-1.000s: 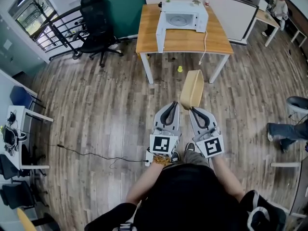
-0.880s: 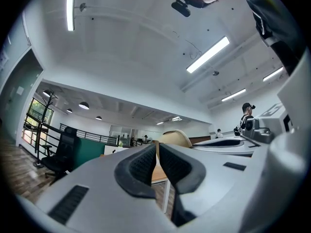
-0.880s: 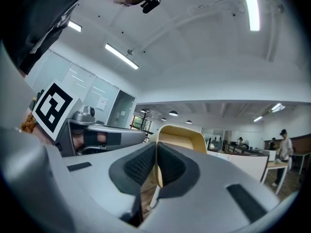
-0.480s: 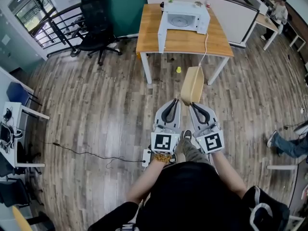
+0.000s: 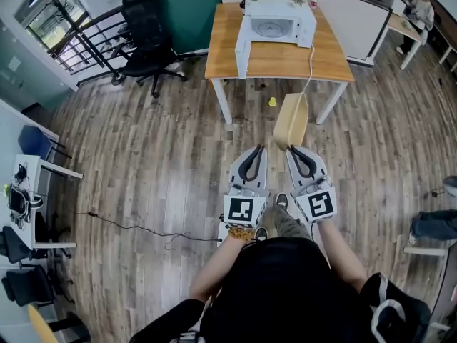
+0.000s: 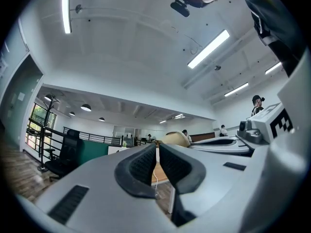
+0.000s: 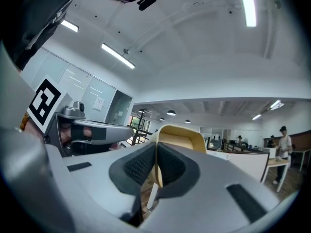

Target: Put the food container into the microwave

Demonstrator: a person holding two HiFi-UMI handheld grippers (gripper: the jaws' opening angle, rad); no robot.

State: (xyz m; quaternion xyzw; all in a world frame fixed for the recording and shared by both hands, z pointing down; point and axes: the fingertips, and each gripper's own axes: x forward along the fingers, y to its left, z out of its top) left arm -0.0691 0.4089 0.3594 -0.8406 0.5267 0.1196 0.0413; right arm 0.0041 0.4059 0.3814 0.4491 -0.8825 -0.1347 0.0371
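Head view: the carrying step is judged to be in hand. The right gripper point(image 5: 291, 148) holds the food container point(image 5: 291, 118) out ahead of the person, above the plank floor point(image 5: 157, 156) and well short of the table point(image 5: 285, 61). The container is a beige, thin-walled tub with rounded corners, carried on edge, not flat. The microwave point(image 5: 278, 21), a white box, stands on the wooden tabletop with its door point(image 5: 243, 48) swung open. The left gripper point(image 5: 257, 152) runs just beside the right one and touches nothing.

Left gripper view: the jaws stand together, ribbed dark pads meeting with nothing between them. The container's rounded rim shows beyond them, to the right.

Right gripper view: the pads are clamped on a single thin wall of the container. Its surface reads smooth and matte, probably plastic or pressed fibre.

Next move, as judged: close the gap to the table, level the tub, then pass it through the open door. A grip on one wall may let it swing
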